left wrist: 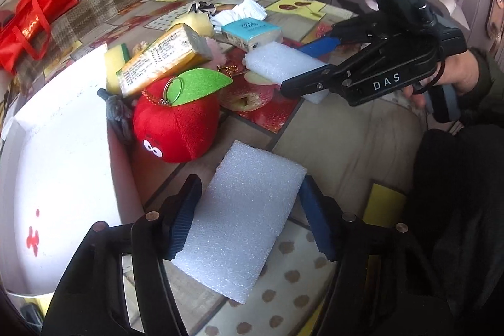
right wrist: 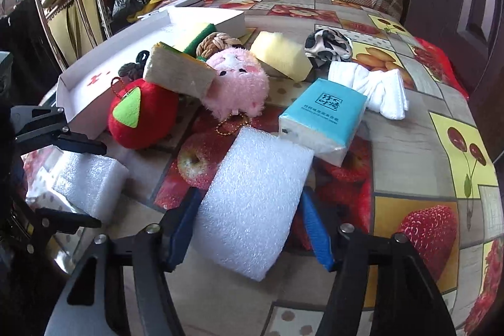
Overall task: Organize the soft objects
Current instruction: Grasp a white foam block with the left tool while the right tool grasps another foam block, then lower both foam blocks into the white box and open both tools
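Round table (right wrist: 409, 128) under a fruit-print oilcloth, bearing all items. White shallow cardboard box (left wrist: 63, 147), open-topped, at the table's edge beside the heap of soft goods; a yellow-and-green sponge (right wrist: 197, 37) leans over its rim. Two white foam blocks: one (left wrist: 242, 222) lies between the blue pads of the left gripper (left wrist: 249, 216), pads pressed to its two long sides, block resting on the cloth near the table edge; the other (right wrist: 255, 207) sits pinched likewise in the right gripper (right wrist: 252, 225), its far end touching the tissue pack. Red plush apple (left wrist: 176, 128) with green felt leaf and key ring, just beside the box wall. Pink plush animal (right wrist: 236, 84) on a bead chain, behind the apple. Tan carton (left wrist: 163, 59) with printed label, tilted across the apple and pink plush. Teal-topped tissue pack (right wrist: 321, 122), flat on the cloth. Yellow sponge block (right wrist: 280, 54), farther back. White folded cloth (right wrist: 371, 90), beside the tissue pack. Black-and-white patterned fabric bundle (right wrist: 329, 48), near the yellow block. A hand (left wrist: 456, 77) grips the right gripper's handle.
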`<action>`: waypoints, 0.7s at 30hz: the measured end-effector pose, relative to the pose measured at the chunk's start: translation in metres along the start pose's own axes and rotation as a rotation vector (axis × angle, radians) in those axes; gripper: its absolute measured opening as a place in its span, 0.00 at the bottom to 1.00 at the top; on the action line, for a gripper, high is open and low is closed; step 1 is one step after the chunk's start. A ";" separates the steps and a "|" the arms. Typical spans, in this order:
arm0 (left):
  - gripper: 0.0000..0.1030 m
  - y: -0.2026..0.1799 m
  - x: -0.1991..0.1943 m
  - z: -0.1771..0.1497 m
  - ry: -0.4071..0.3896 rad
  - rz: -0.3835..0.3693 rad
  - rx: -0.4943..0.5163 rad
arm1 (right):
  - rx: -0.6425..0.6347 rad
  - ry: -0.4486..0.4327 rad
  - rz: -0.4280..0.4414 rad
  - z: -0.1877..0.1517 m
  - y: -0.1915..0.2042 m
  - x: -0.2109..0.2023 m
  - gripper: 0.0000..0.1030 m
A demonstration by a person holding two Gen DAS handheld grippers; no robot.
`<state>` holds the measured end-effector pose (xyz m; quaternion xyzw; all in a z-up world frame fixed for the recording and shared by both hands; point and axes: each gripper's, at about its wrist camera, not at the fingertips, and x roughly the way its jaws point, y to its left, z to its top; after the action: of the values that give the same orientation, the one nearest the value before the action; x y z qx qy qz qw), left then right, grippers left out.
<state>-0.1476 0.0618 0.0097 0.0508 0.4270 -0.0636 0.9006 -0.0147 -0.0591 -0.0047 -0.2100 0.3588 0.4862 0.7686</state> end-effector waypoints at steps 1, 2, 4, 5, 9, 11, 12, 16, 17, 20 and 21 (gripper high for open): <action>0.62 -0.001 -0.003 -0.001 -0.010 0.007 -0.004 | 0.017 -0.011 0.012 -0.002 -0.003 -0.003 0.61; 0.62 -0.002 -0.008 -0.003 -0.026 0.007 -0.009 | 0.024 -0.019 0.022 -0.002 -0.004 -0.005 0.60; 0.62 -0.002 -0.018 -0.002 -0.073 0.001 -0.023 | 0.034 -0.048 0.038 -0.003 -0.006 -0.014 0.60; 0.62 -0.001 -0.022 -0.002 -0.092 -0.008 -0.029 | 0.036 -0.072 0.051 -0.003 -0.007 -0.021 0.60; 0.62 0.006 -0.035 0.001 -0.178 0.021 -0.069 | 0.042 -0.176 0.085 0.002 -0.007 -0.045 0.60; 0.62 0.009 -0.046 0.001 -0.260 0.028 -0.087 | 0.051 -0.275 0.085 0.006 -0.007 -0.063 0.60; 0.62 0.011 -0.053 0.001 -0.308 0.039 -0.099 | 0.053 -0.322 0.086 0.008 -0.007 -0.069 0.61; 0.62 0.024 -0.079 -0.006 -0.482 0.206 -0.186 | 0.063 -0.540 0.032 0.014 -0.003 -0.089 0.61; 0.62 0.028 -0.082 -0.010 -0.504 0.256 -0.213 | 0.066 -0.574 0.005 0.015 -0.001 -0.087 0.61; 0.62 0.045 -0.089 -0.022 -0.537 0.342 -0.319 | 0.073 -0.600 -0.032 0.017 0.001 -0.072 0.61; 0.62 0.050 -0.093 -0.026 -0.552 0.361 -0.351 | 0.075 -0.597 -0.032 0.017 0.002 -0.069 0.61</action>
<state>-0.2182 0.1221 0.0674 -0.0491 0.1567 0.1590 0.9735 -0.0287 -0.0877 0.0583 -0.0346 0.1313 0.5005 0.8550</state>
